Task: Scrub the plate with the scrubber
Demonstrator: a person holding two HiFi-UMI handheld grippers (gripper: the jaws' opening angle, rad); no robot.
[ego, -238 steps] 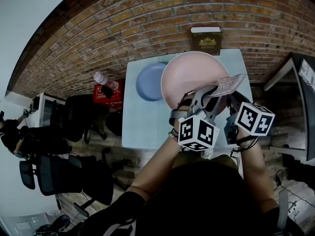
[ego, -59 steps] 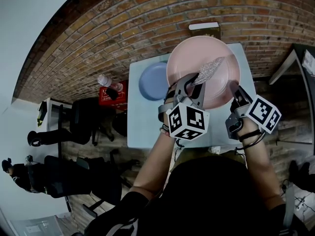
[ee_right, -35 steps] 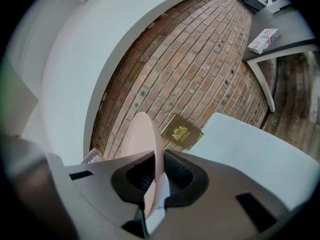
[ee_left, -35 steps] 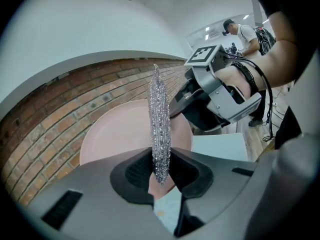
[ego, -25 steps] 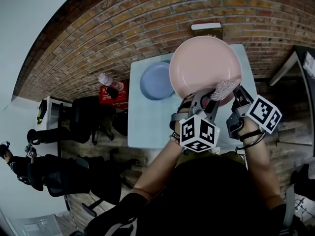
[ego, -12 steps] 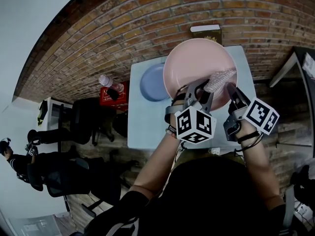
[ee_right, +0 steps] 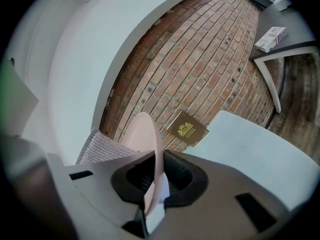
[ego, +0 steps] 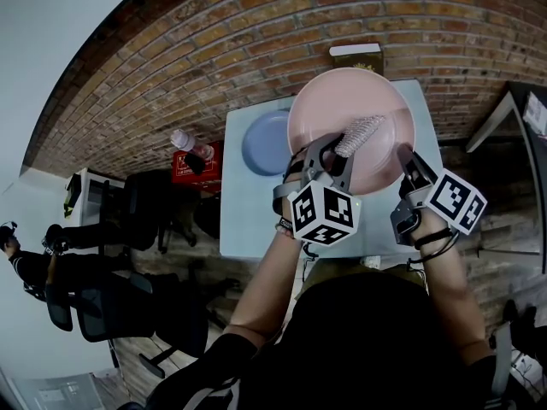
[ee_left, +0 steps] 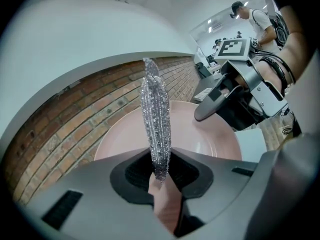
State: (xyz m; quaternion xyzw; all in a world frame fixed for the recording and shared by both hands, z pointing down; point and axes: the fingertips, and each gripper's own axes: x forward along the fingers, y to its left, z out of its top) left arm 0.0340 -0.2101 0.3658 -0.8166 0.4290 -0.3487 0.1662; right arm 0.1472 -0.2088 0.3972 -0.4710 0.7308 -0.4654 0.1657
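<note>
A large pink plate (ego: 363,114) is held up above the table, tilted toward me. My right gripper (ego: 405,158) is shut on its lower right rim; in the right gripper view the plate (ee_right: 145,134) stands edge-on between the jaws. My left gripper (ego: 333,148) is shut on a silvery scrubber (ego: 360,133), which lies against the plate's face near its middle. In the left gripper view the scrubber (ee_left: 156,124) rises straight up from the jaws in front of the plate (ee_left: 200,139). The scrubber (ee_right: 100,146) also shows behind the plate's rim in the right gripper view.
A pale blue table (ego: 248,212) stands against a brick wall (ego: 214,49). A blue plate (ego: 263,142) lies on it at the left, a dark box with gold print (ego: 357,58) at its far edge. A red box and bottle (ego: 192,156) sit left of the table. Office chairs stand lower left.
The left gripper has carried the scrubber from the plate's lower right edge up and left toward the plate's middle. The right gripper and the plate have stayed nearly still.
</note>
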